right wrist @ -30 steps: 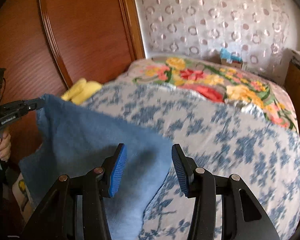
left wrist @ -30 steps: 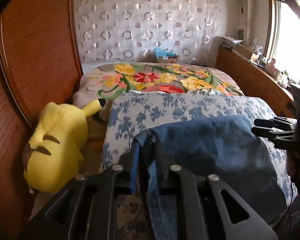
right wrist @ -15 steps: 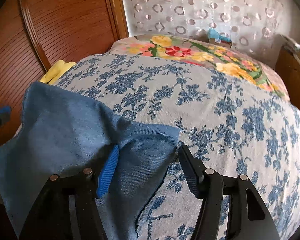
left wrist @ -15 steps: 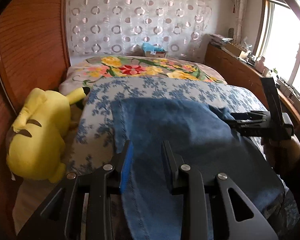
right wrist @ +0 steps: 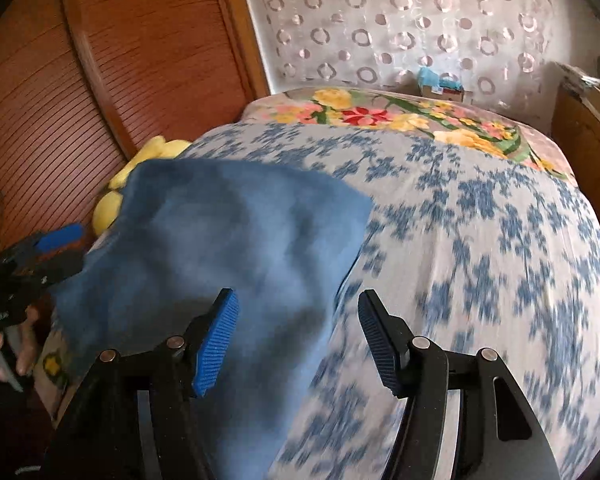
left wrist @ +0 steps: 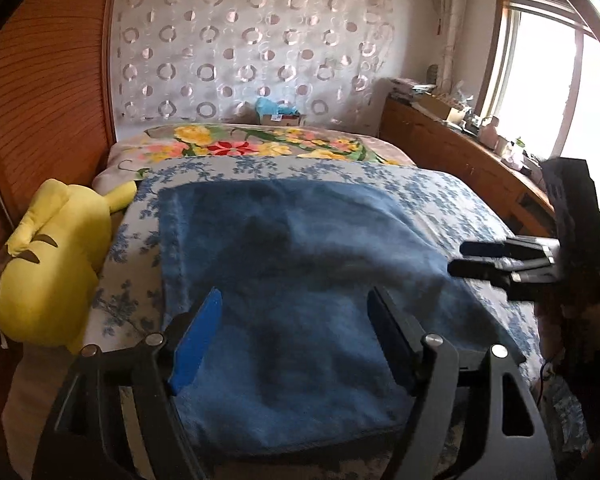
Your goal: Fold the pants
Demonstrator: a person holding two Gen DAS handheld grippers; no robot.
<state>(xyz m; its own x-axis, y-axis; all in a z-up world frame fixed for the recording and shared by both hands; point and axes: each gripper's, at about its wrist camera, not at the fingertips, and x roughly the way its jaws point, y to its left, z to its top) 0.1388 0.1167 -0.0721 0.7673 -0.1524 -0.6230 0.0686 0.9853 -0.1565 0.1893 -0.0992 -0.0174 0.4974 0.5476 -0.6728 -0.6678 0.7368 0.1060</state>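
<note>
The blue pants (left wrist: 300,248) lie folded into a flat rectangle on the blue-flowered bed cover (left wrist: 440,200). My left gripper (left wrist: 294,292) hovers over their near left part; its jaws are opening, with the cloth under them and the pads not touching it. In the right wrist view the pants (right wrist: 228,232) fill the left half. My right gripper (right wrist: 296,294) is open above their right edge and holds nothing. Each gripper shows in the other's view: the right gripper (left wrist: 460,258) by the pants' right side, the left gripper (right wrist: 78,246) at their left side.
A yellow plush toy (left wrist: 52,264) lies on the bed to the left of the pants, against a ribbed wooden panel (left wrist: 40,100). A bright flowered blanket (left wrist: 240,144) covers the far end. A cluttered wooden cabinet (left wrist: 460,160) runs along the right under a window.
The left gripper let go of the lifted pants edge and its jaws spread wide. The pants went from hanging to lying flat on the bed. The right gripper opened a little wider.
</note>
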